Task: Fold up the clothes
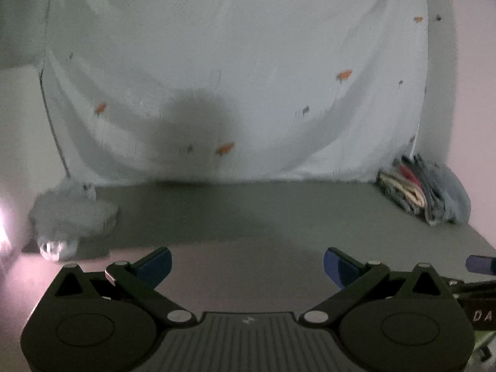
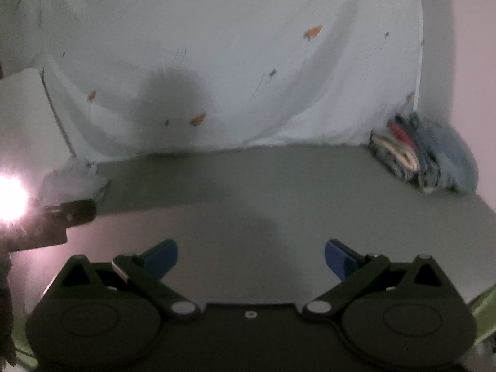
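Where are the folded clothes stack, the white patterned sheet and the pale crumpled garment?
folded clothes stack [image 1: 424, 190], left wrist view, striped folded edges.
white patterned sheet [image 2: 248, 62], right wrist view, plain middle.
pale crumpled garment [image 1: 74, 214], left wrist view, top.

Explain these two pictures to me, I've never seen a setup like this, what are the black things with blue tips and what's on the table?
Each picture comes from a camera mounted on a hand-held two-finger gripper, looking forward along its fingers. The black left gripper with blue pads and the matching right gripper are both open and hold nothing. Ahead lies a grey tabletop. At its far right sits a stack of folded blue and striped clothes, also seen from the right gripper. At the far left is a blurry pale grey bundle; I cannot tell what it is. Behind hangs a white sheet with small orange prints.
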`<state>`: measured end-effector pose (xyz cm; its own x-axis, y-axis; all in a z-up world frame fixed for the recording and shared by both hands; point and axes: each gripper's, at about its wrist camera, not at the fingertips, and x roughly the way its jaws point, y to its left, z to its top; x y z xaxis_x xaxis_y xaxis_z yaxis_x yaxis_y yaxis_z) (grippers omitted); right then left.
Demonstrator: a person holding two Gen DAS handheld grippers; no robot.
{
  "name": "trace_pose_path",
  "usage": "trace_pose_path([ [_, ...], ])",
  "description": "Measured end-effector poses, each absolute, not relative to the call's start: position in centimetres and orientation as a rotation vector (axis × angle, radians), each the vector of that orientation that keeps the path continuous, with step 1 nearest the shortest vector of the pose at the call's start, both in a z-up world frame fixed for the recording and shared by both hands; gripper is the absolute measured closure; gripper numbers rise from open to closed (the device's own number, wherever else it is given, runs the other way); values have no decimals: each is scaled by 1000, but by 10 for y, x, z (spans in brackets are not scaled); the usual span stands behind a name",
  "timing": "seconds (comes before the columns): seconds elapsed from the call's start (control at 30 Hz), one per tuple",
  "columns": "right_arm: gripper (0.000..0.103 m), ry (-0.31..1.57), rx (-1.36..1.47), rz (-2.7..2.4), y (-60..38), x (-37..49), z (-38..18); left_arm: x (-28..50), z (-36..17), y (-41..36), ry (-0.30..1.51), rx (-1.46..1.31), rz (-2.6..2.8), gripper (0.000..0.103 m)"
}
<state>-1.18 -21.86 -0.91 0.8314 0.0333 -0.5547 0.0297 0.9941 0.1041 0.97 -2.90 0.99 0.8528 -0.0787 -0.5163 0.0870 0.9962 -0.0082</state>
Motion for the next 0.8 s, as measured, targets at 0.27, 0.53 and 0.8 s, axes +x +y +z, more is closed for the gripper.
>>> trace_pose_path([
  [0.27,0,608,83,-24,-211,-29,-14,-16,0,-21,592,20,-85,0],
  [0.53,0,594,68,-10,-199,-39,-13,-34,2,-3,575,15,-83,0],
  [0.8,0,585,49,7,-192,-44,-12,-44,6,6,564,4,-60,0],
])
